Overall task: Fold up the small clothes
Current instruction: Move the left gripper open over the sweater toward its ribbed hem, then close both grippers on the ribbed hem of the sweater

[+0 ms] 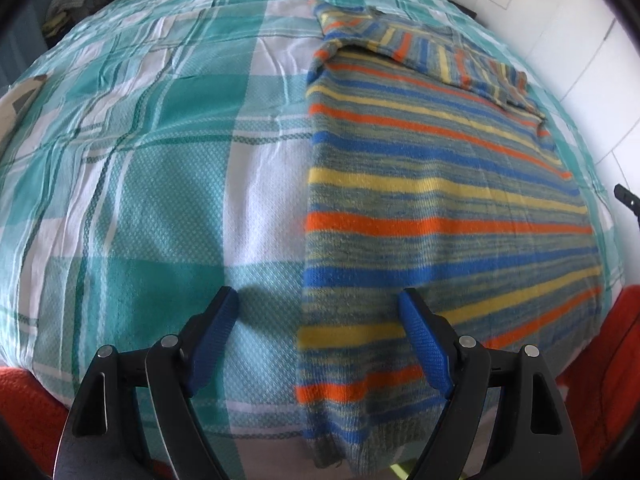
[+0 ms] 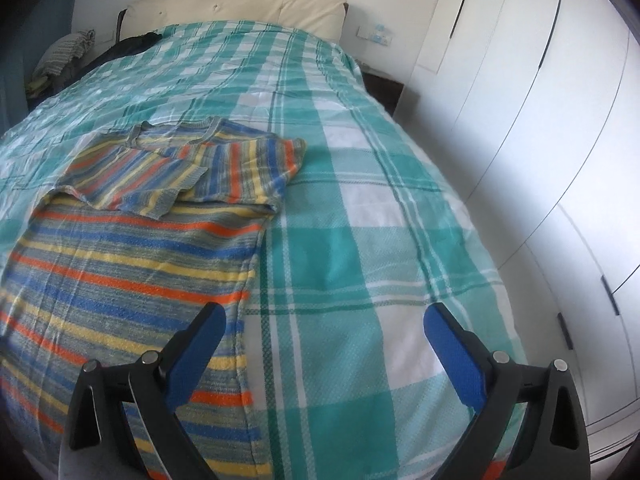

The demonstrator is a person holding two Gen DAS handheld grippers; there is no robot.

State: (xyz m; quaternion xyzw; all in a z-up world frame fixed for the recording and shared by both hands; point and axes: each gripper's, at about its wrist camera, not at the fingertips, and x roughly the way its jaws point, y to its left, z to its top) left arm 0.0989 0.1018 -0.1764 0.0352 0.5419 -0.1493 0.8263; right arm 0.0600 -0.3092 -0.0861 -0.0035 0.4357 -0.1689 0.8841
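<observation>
A small striped knit sweater (image 1: pixel 440 200) in blue, orange, yellow and grey lies flat on the bed, its sleeves folded across the chest at the far end. It also shows in the right wrist view (image 2: pixel 132 264). My left gripper (image 1: pixel 318 304) is open and empty, straddling the sweater's left edge near the hem. My right gripper (image 2: pixel 324 316) is open and empty, straddling the sweater's right edge near the hem, its left finger (image 2: pixel 196 356) over the knit.
The bed is covered with a teal and white checked bedspread (image 2: pixel 360 240). White wardrobe doors (image 2: pixel 540 120) stand along the right side. Piled clothes (image 2: pixel 64 60) lie at the far left by the cream headboard (image 2: pixel 240 8). A red cover (image 1: pixel 28 408) hangs at the near bed edge.
</observation>
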